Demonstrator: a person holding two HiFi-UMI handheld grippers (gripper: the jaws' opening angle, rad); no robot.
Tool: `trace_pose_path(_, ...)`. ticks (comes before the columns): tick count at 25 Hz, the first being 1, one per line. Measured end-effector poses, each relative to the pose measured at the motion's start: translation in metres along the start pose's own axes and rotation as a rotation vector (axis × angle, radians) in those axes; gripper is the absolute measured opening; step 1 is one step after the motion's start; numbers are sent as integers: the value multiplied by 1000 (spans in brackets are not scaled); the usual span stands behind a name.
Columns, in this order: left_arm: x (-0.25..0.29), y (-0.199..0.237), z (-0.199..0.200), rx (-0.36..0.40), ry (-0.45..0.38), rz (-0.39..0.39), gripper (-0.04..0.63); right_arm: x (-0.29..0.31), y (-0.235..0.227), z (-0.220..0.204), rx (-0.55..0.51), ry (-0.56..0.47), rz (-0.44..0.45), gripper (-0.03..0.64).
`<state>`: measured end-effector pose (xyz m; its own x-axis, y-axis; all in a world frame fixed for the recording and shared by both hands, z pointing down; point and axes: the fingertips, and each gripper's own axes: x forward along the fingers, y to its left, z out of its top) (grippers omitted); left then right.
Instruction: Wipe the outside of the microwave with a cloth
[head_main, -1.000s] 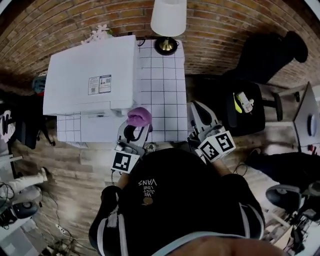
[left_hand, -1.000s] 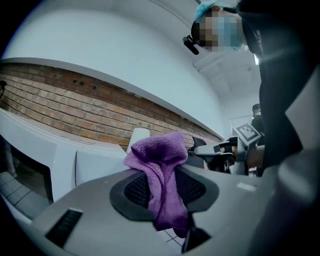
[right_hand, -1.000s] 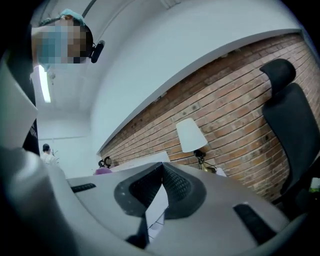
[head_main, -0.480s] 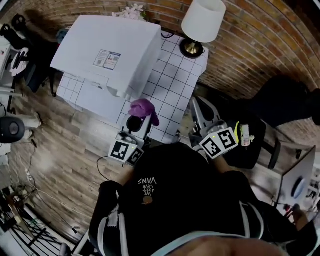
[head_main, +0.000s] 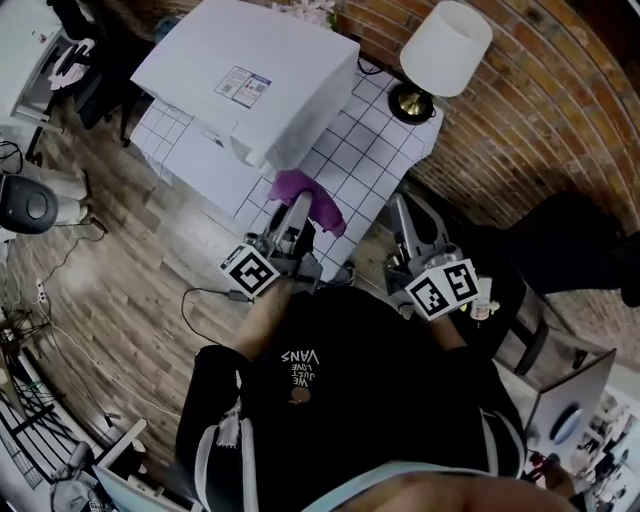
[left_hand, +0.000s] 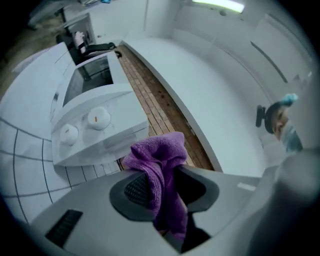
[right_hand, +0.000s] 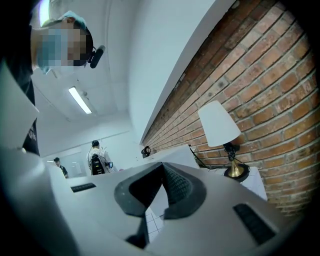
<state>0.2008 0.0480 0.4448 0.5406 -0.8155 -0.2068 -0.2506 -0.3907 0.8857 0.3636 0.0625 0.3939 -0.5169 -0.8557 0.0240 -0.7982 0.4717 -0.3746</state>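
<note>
"Holding anything?"
"My left gripper (left_hand: 165, 186) is clamped on the purple cloth (left_hand: 158, 159), a loose fold bunched above the jaws; my right gripper (right_hand: 161, 172) has its jaws together on nothing."
"Microwave?"
"The white microwave (left_hand: 92, 117) sits just ahead on the gridded table (head_main: 372, 158), cloth near its front corner; I can't tell if they touch; table lamp (head_main: 446, 48) beyond."
"Risks?"
"The pinch looks shallow; dragging across the casing could pull the cloth free, or bare jaw plastic could scrape the casing."

Head, left gripper views share microwave (head_main: 250, 85), seemingly near
</note>
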Motion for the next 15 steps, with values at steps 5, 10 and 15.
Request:
trace_pose_path(5, 13, 7, 5, -212, -94, -24, 129, -4, -2, 2, -2, -1, -16, -1)
trace_pose_path(10, 23, 17, 17, -274, -146, -28, 129, -3, -8, 3, -6, 2, -48, -1)
trace_pose_path(15, 45, 23, 26, -295, -168, -53, 128, 4, -14, 10, -14, -5, -69, 0)
